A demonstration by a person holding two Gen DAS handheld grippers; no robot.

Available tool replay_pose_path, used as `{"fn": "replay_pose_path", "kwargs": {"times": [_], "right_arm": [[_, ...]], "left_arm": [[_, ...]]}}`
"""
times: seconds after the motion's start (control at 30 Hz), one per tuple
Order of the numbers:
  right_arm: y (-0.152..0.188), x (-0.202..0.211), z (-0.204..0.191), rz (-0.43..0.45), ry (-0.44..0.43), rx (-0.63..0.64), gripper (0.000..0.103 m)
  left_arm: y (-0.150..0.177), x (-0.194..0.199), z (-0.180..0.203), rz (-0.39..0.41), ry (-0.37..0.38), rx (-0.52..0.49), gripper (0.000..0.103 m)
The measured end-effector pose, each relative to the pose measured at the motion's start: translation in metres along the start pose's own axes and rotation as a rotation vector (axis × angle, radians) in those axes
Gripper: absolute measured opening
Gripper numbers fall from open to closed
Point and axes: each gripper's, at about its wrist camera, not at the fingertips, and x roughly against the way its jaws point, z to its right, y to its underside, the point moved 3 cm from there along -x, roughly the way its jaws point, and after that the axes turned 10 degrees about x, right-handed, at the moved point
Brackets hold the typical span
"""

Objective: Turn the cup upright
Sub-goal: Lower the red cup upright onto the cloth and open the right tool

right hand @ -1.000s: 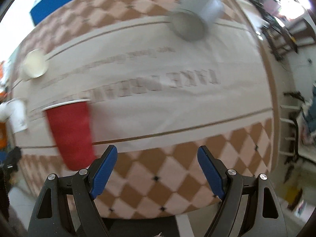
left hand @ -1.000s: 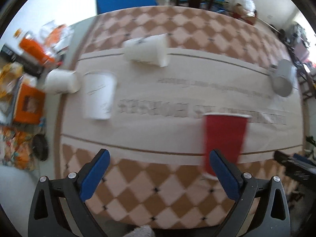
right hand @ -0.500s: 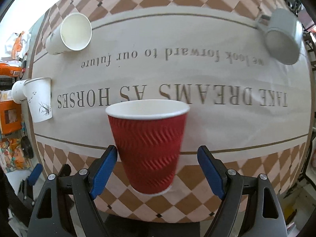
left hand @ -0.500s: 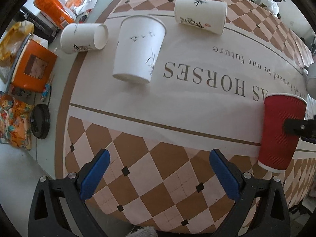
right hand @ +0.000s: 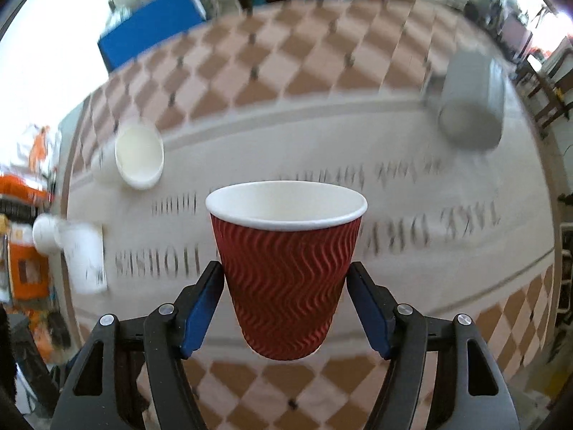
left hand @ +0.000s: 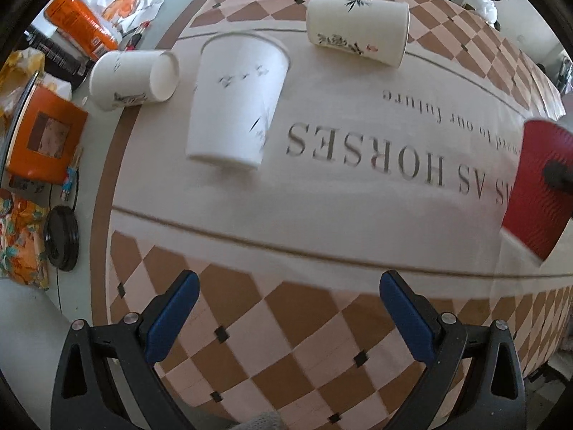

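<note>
A red ribbed paper cup (right hand: pixel 286 272) stands upright, mouth up, between the blue pads of my right gripper (right hand: pixel 284 308), which is shut on its lower half. The red cup also shows at the right edge of the left wrist view (left hand: pixel 537 186), with a dark gripper part across it. My left gripper (left hand: pixel 286 315) is open and empty over the checkered near edge of the table. A white paper cup (left hand: pixel 236 100) stands upright ahead of it. Two white cups lie on their sides: one at the left (left hand: pixel 134 79), one further back (left hand: pixel 358 36).
A grey mug (right hand: pixel 472 107) lies on its side at the far right of the tablecloth (left hand: pixel 322 222). Off the cloth's left edge are an orange box (left hand: pixel 46 136), orange packets (left hand: pixel 82 25) and a black lid (left hand: pixel 61 236).
My right gripper has moved in around the red cup and shut on it. My left gripper has moved closer to the upright white cup.
</note>
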Motion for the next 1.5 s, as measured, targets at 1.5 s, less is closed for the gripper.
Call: {"fn": "replay_pose_path", "kwargs": {"times": [1.5], "right_arm": [[0.062, 0.127, 0.059, 0.33, 0.198, 0.04, 0.102]], "left_arm": [[0.02, 0.141, 0.082, 0.227, 0.04, -0.1, 0.103]]}}
